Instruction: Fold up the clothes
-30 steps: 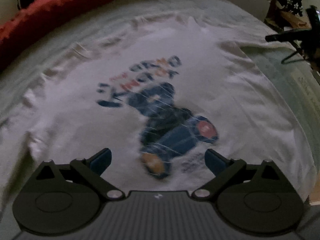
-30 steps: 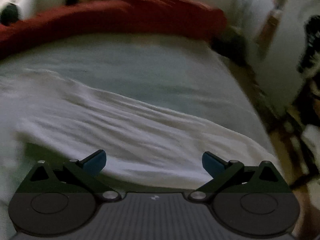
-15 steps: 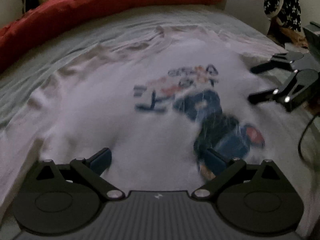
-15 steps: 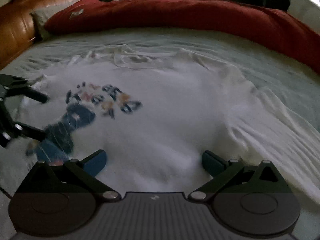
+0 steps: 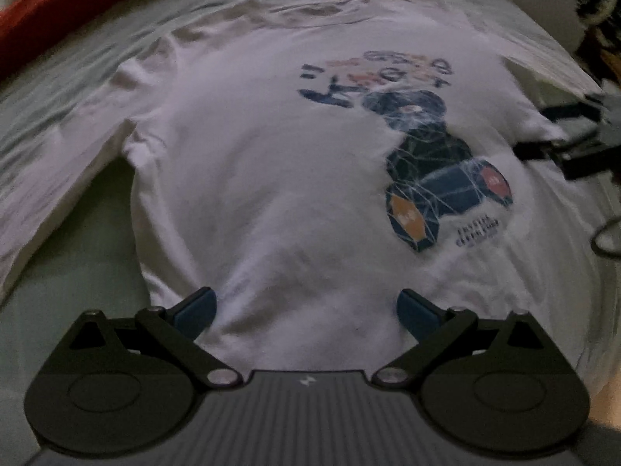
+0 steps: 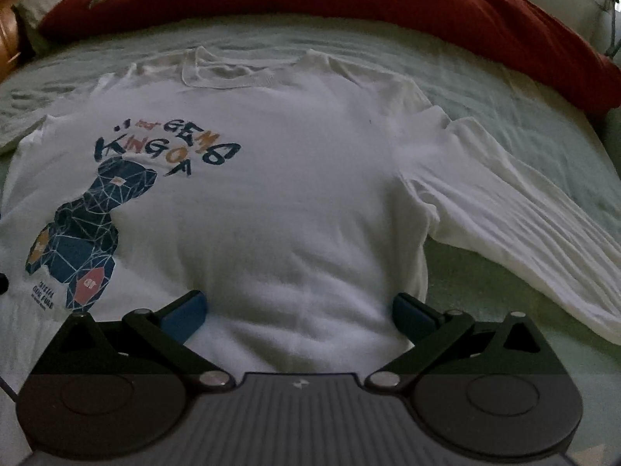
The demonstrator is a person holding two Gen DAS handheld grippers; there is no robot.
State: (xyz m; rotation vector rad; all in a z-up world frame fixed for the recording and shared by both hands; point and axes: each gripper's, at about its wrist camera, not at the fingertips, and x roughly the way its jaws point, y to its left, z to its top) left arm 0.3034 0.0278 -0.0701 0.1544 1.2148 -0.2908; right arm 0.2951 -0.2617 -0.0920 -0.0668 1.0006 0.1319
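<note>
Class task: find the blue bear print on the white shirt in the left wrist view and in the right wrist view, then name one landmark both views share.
Left wrist view: the bear print sits right of centre on the white shirt.
Right wrist view: the bear print sits at the left edge.
Shared landmark: the shirt's neckline.

A bed with a pale green, wrinkled sheet (image 6: 485, 89) carries a white long-sleeved shirt with a dark blue geometric print (image 6: 295, 202), spread flat, front up. A bulky red blanket (image 6: 349, 4) lies along the bed's far edge.
</note>
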